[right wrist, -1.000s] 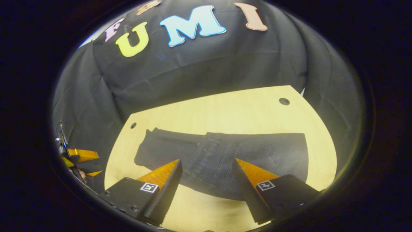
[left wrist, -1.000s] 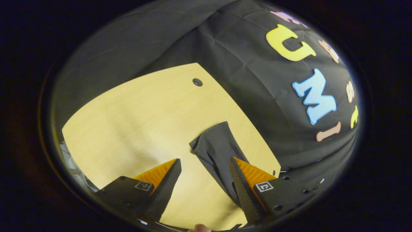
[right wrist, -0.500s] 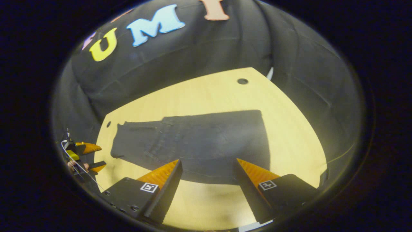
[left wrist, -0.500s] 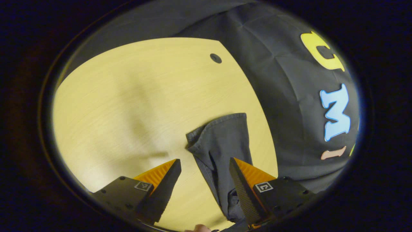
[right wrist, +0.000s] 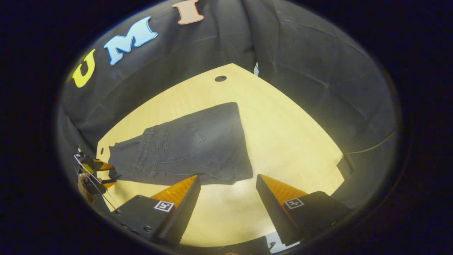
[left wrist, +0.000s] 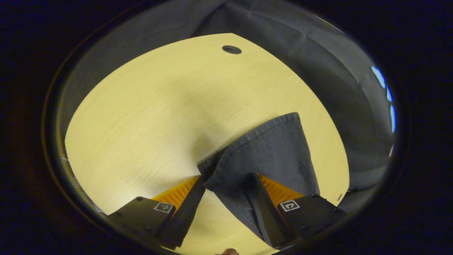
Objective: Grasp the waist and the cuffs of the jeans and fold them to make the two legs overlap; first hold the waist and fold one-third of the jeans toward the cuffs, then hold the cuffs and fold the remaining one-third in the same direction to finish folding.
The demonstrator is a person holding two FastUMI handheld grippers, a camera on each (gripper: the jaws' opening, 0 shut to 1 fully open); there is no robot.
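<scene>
In the right gripper view, the left gripper [right wrist: 101, 173] sits at the far left edge, its jaws at the cuff end of the jeans [right wrist: 191, 145]; whether they grip cannot be told. The jeans lie flat across the centre of the bench [right wrist: 290, 141], back pocket up. The right gripper [right wrist: 226, 198], lower centre, has its jaws apart over bare wood. In the left gripper view, the jeans' cuff [left wrist: 269, 148] lies over one finger at lower centre.

jeans [right wrist: 191, 148] | dark grey, part-folded, flat on table | cuffs [left wrist: 262, 138] twd left edge
</scene>
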